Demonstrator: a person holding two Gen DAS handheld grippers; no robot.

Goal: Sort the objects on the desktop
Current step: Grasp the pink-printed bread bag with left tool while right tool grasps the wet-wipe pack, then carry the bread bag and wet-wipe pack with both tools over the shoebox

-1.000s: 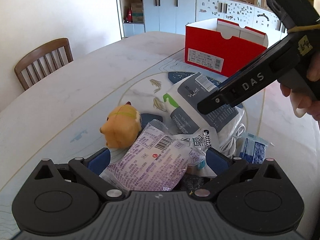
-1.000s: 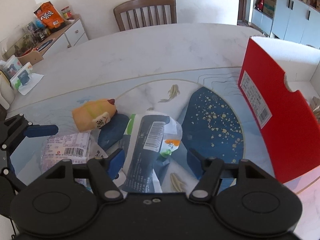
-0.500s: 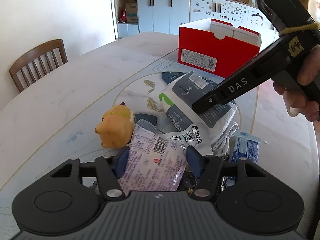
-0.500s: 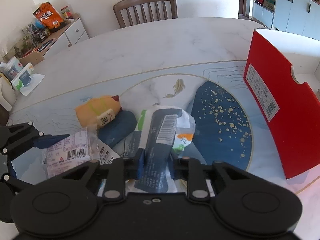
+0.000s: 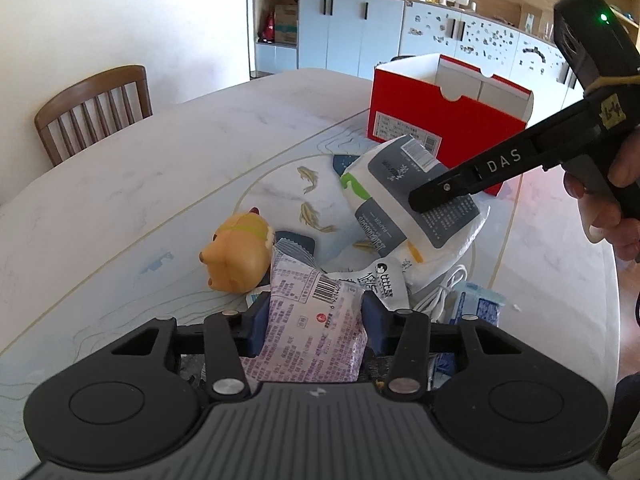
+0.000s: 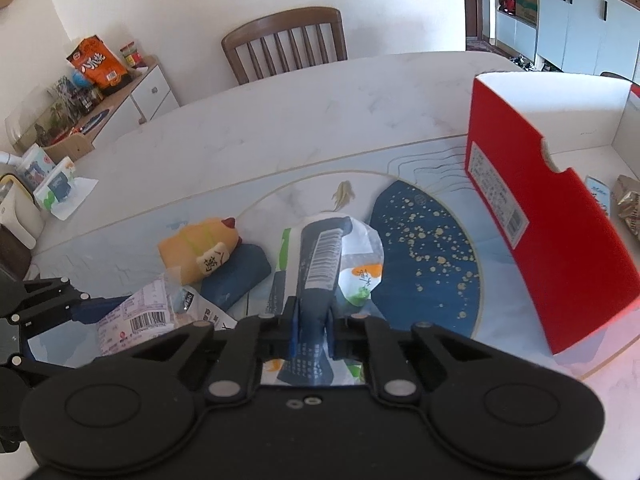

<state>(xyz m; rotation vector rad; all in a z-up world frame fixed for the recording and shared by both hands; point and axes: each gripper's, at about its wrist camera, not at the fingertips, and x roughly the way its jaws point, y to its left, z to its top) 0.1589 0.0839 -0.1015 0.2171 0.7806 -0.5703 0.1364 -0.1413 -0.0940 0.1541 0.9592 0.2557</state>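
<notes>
My left gripper (image 5: pixel 314 316) is shut on a purple snack packet (image 5: pixel 310 332) with a barcode, held low over the table. My right gripper (image 6: pixel 312 326) is shut on a grey-and-white tissue pack (image 6: pixel 326 256) and lifts it off the mat; the pack also shows in the left wrist view (image 5: pixel 400 192), with the right gripper's finger across it. An orange plush toy (image 5: pixel 236 254) lies on the mat beside the packet. An open red box (image 5: pixel 448 116) stands at the far side; in the right wrist view the box (image 6: pixel 548 236) is to the right.
A white packet (image 5: pixel 384 280), a white cable (image 5: pixel 440 292) and a blue sachet (image 5: pixel 480 306) lie right of my left gripper. A dark blue pouch (image 6: pixel 236 276) lies by the toy. A wooden chair (image 6: pixel 284 40) stands at the table's far edge. The box holds some packets (image 6: pixel 628 204).
Both grippers closed: the left on the purple packet, the right on the tissue pack. The tissue pack has risen off the mat and both views have lifted.
</notes>
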